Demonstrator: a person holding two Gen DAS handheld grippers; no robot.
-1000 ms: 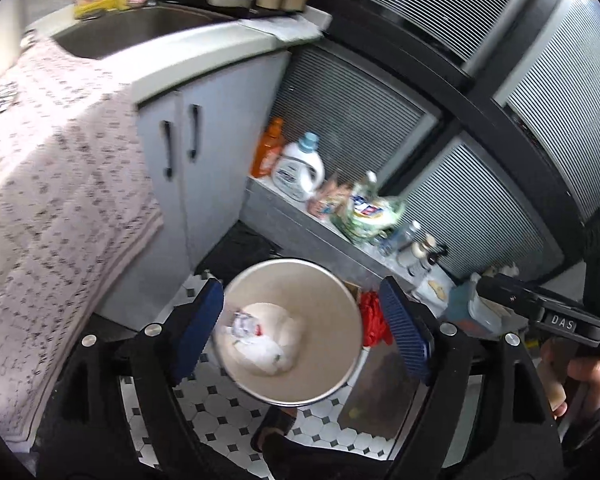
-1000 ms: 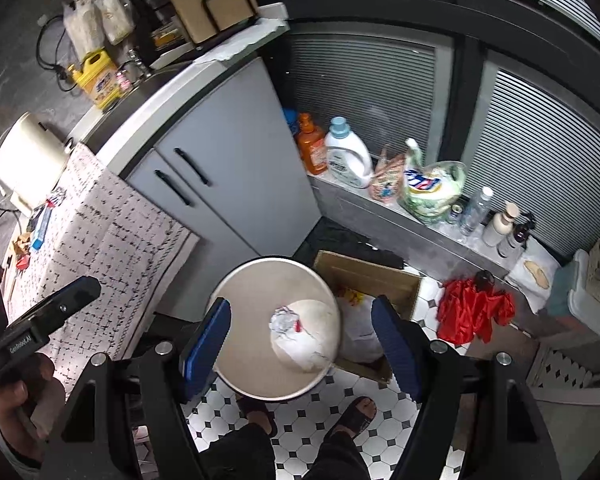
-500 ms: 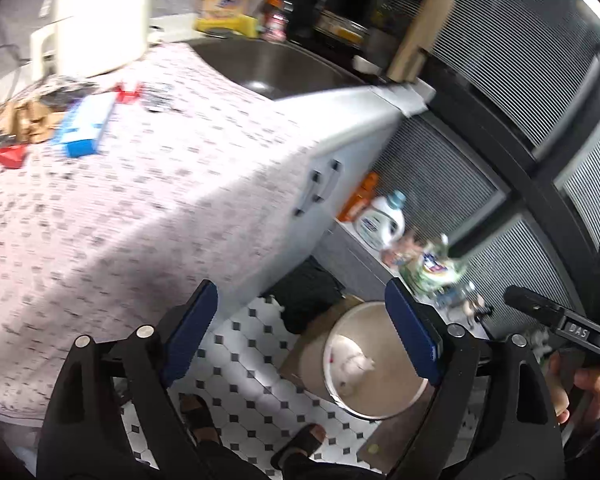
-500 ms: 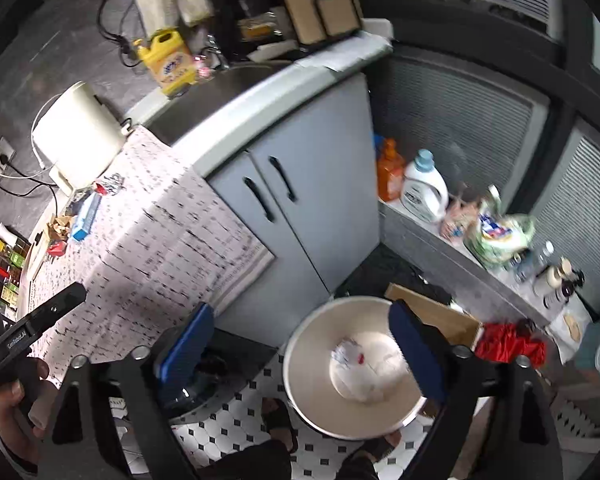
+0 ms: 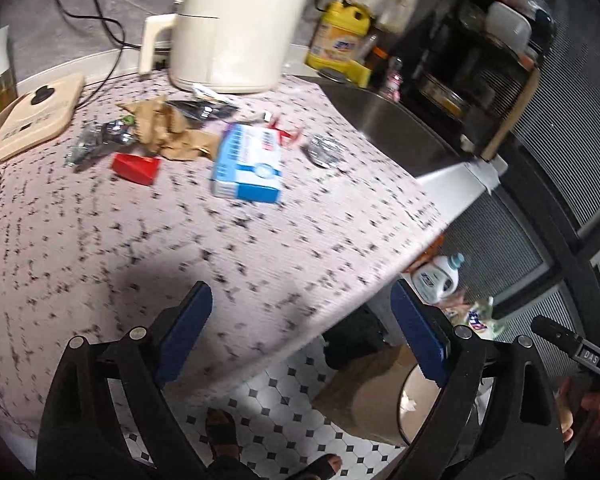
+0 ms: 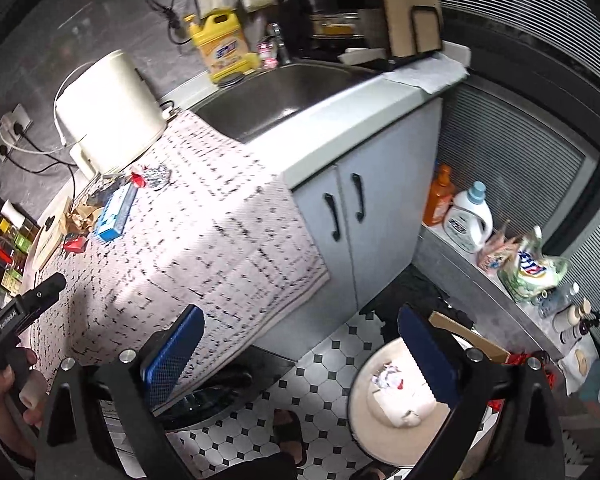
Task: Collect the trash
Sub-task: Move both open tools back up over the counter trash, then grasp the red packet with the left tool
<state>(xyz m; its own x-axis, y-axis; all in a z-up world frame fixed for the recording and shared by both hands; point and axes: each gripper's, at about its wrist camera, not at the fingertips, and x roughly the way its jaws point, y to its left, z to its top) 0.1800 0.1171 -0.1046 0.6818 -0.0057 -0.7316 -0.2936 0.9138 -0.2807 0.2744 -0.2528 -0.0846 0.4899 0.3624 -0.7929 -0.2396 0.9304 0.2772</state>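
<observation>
Both tools, left tool [image 5: 300,336] and right tool [image 6: 300,352], spread empty, jaws just opening; aimed at counter [image 5: 260,216] litter, blue box [image 5: 249,163] at twelve o'clock; bin [image 6: 396,432] at five.

Each gripper [image 5: 302,332] has a black frame, silver screws and blue ribbed pads [image 6: 172,354]; the person wears dark sandals [image 5: 222,432].

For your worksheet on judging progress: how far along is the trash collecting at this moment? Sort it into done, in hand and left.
Done: crumpled trash already lies in the bin on the floor.
In hand: nothing; the left gripper and right gripper have both just been opening and hold nothing.
Left: on the tablecloth, a blue and white box, a red pack, crumpled brown paper and foil scraps.
</observation>
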